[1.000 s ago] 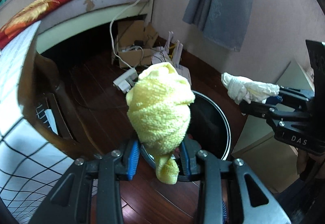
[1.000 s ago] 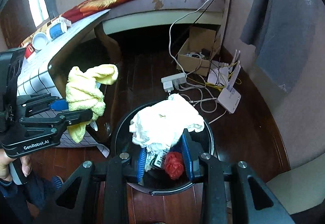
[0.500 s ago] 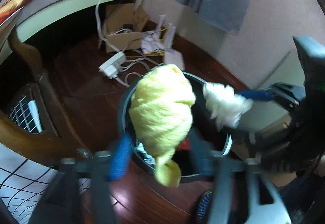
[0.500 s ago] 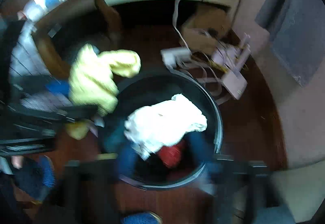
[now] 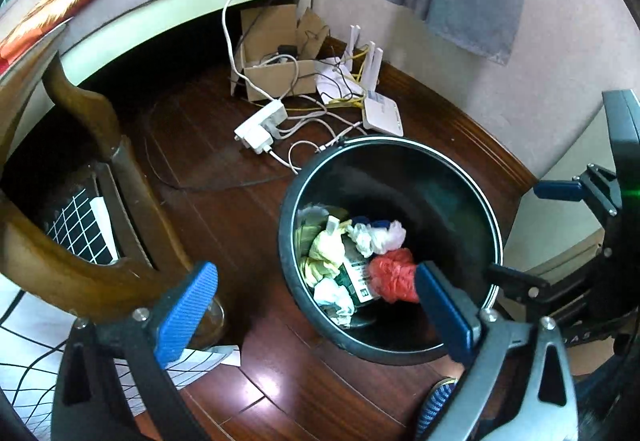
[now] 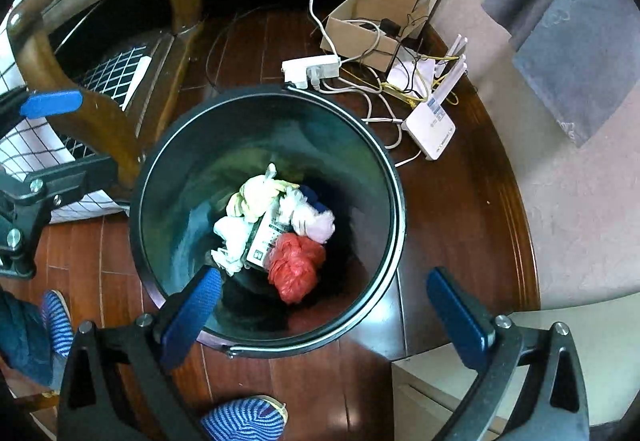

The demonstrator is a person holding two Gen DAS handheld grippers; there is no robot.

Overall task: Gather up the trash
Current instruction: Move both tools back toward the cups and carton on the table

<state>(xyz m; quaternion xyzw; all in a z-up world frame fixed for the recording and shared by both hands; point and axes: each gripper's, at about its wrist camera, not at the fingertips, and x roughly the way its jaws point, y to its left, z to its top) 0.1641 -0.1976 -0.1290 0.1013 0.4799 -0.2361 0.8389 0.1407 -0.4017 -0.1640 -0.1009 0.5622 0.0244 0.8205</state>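
A black round trash bin (image 5: 400, 139) (image 6: 400, 201) stands on the dark wood floor. Inside lie a yellow cloth (image 5: 325, 250) (image 6: 256, 197), white crumpled wads (image 5: 334, 293) (image 6: 231, 235), a red crumpled bag (image 5: 392, 277) (image 6: 297, 266) and a printed carton. My left gripper (image 5: 312, 281) hangs over the bin's near left rim, its jaws opening with nothing between them. My right gripper (image 6: 324, 279) is above the bin's near edge, its jaws likewise opening and empty. Each gripper's blue pad shows at the edge of the other's view.
A carved wooden furniture leg (image 5: 120, 161) and a grid-patterned cloth stand left of the bin. Behind it lie a white power strip (image 6: 311, 66), a router (image 6: 430, 129), tangled cables and a cardboard box (image 5: 276, 77). A person's striped slippers (image 6: 244, 419) are near the bin's front.
Both grippers opened wide and sank toward the bin. The yellow cloth left the left gripper and the white wad left the right one; both now lie in the bin.
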